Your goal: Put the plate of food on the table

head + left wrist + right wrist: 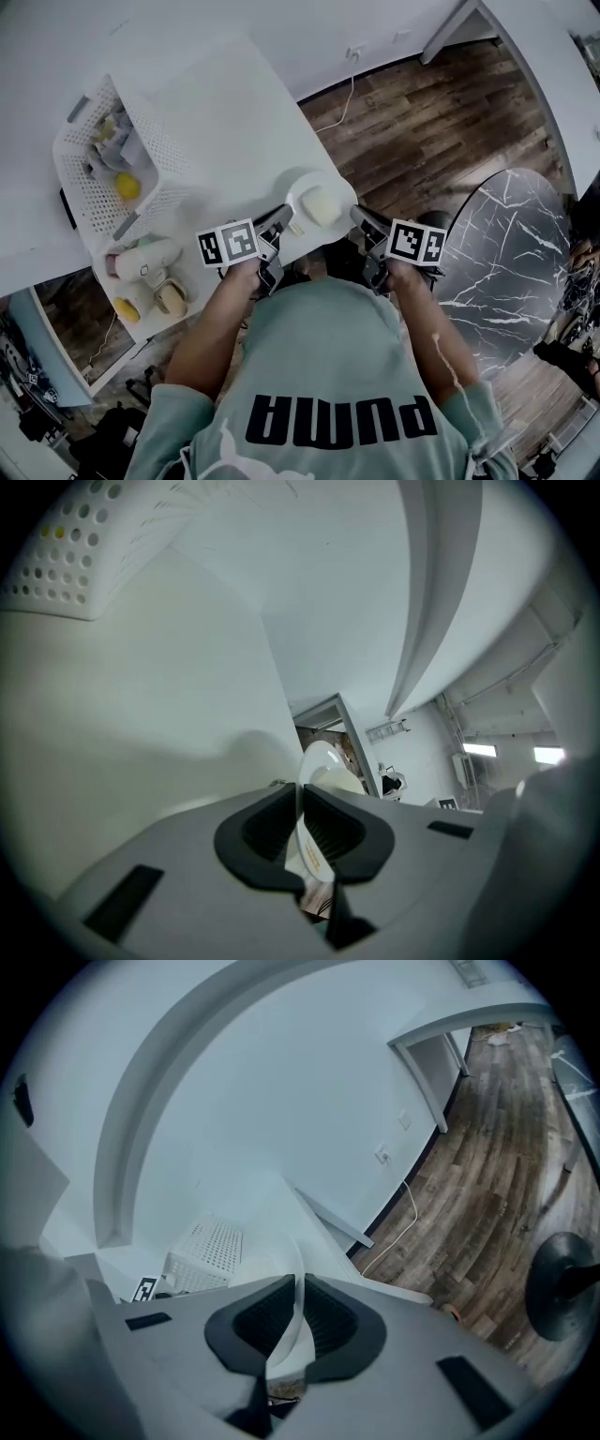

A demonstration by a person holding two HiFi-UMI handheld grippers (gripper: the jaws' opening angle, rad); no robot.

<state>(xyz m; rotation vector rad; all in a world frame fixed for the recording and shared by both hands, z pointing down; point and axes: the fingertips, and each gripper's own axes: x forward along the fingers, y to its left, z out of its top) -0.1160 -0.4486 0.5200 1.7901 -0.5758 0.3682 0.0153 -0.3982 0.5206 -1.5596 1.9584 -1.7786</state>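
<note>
A white plate [302,190] carrying a pale round bun [322,205] sits at the near corner of the white table [234,103]. My left gripper [281,222] is shut on the plate's left rim. My right gripper [362,218] is shut on its right rim. In the left gripper view the thin plate [319,757] stands edge-on between the dark pads [270,825] of my left gripper [300,806], with the bun [343,781] beyond. The right gripper view shows the plate rim [298,1321] pinched in my right gripper [298,1299].
A white perforated basket [98,164] with several small items stands on the table's left. Below it, a low shelf [141,281] holds a white appliance and yellow things. A round black marble table [511,253] stands to the right on the wood floor [422,122].
</note>
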